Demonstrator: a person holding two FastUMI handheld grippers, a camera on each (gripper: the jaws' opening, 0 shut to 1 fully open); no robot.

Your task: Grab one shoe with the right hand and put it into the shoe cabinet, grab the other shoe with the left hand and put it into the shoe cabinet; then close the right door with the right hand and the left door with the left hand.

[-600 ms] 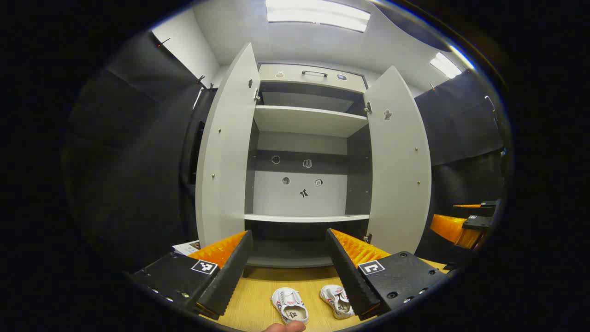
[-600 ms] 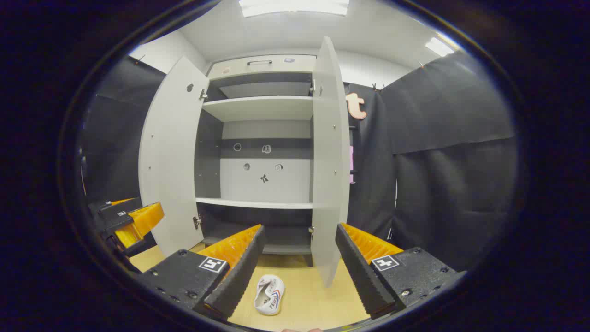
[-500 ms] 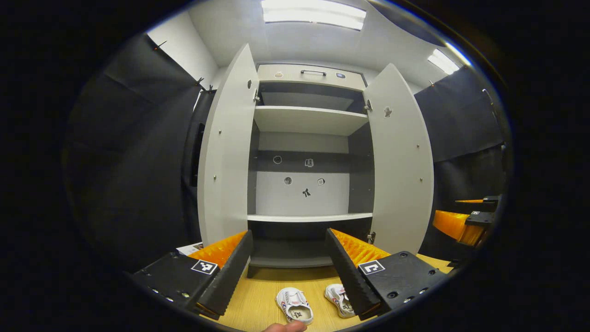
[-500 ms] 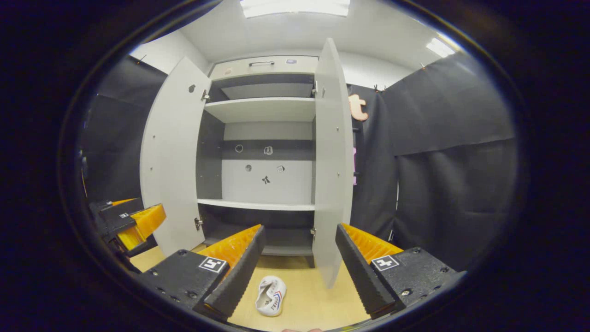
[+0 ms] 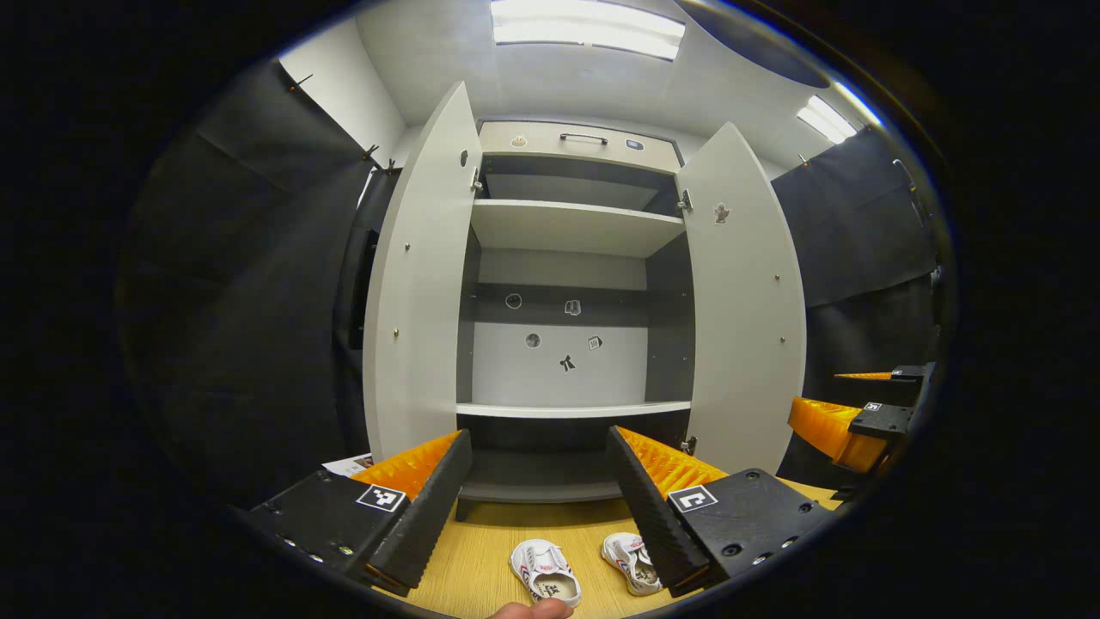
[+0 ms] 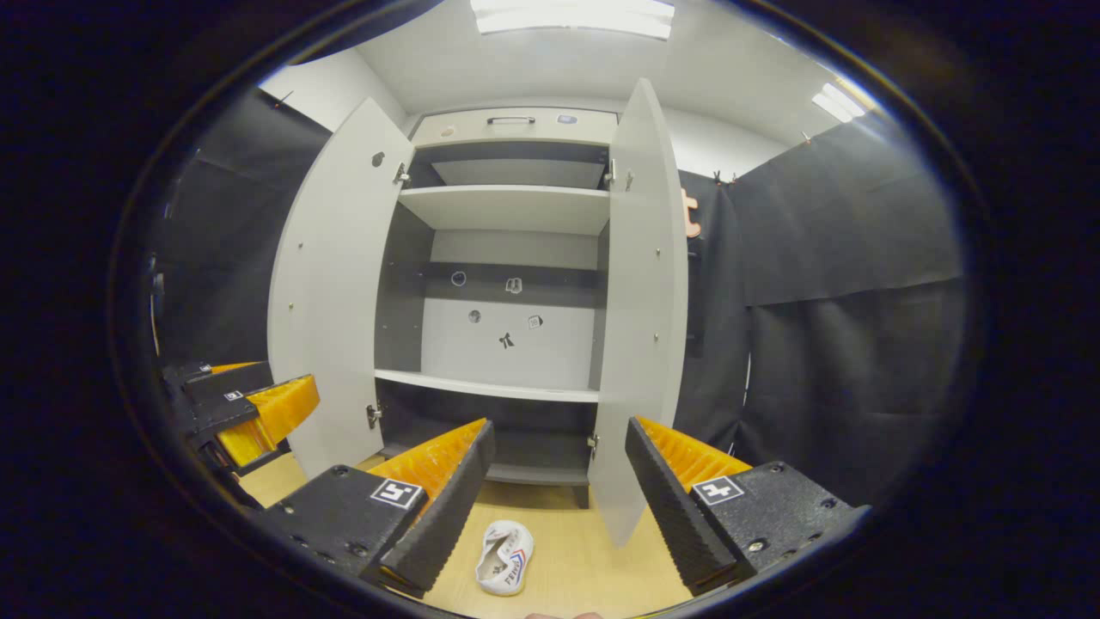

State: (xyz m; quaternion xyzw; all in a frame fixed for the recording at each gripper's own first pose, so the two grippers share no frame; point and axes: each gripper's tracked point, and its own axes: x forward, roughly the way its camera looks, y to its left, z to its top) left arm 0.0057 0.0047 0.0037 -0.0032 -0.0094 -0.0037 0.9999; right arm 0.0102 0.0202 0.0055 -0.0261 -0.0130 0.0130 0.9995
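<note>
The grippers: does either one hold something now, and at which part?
Nothing is held. The left gripper and right gripper are open and empty; both shoes lie on the floor.

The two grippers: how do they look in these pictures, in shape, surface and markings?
The left gripper and the right gripper look alike. Each has two long wedge-shaped fingers with ribbed inner faces. Each finger sits on a flat, speckled block with small screws and a square black-and-white marker. No cables or sleeves are visible. A fingertip of the person shows at the bottom edge of the left gripper view.
</note>
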